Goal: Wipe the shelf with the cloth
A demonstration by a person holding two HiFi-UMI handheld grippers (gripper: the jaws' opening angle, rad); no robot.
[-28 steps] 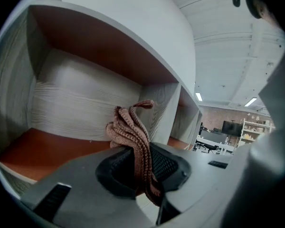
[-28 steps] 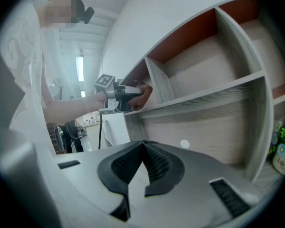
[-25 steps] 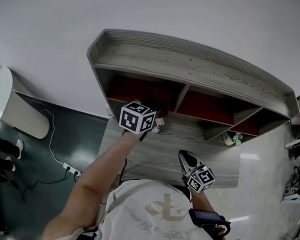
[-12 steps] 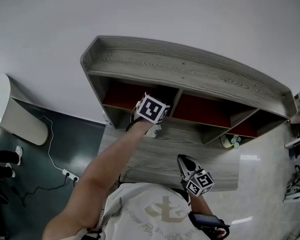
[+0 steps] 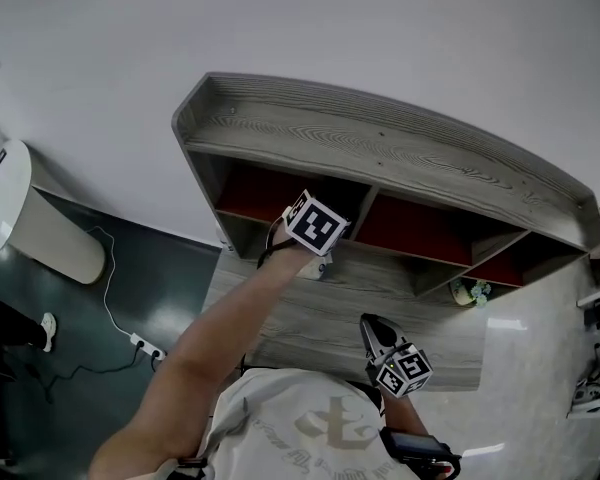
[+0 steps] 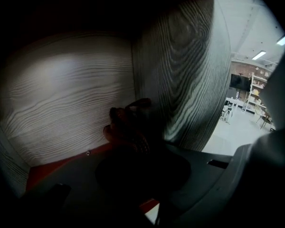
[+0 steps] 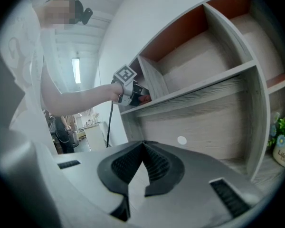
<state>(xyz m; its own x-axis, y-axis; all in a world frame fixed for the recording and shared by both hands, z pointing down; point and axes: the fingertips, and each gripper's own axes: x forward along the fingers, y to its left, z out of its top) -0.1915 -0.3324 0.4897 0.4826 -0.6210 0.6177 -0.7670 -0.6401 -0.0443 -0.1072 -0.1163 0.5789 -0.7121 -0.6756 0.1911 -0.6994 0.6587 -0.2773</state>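
Left gripper [image 6: 134, 148] clamped on crumpled dark reddish cloth [image 6: 126, 125] inside grey wood-grain shelf [image 5: 380, 148], left cubby. Right gripper [image 7: 143, 147] closed, empty.

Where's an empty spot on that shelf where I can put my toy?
The top of the grey wood-grain shelf unit is bare, and the middle red-backed compartment looks empty. The left compartment is crowded: the left gripper is inside, shut on a dark reddish cloth. The lower board is bare except a small flower pot at its right end.
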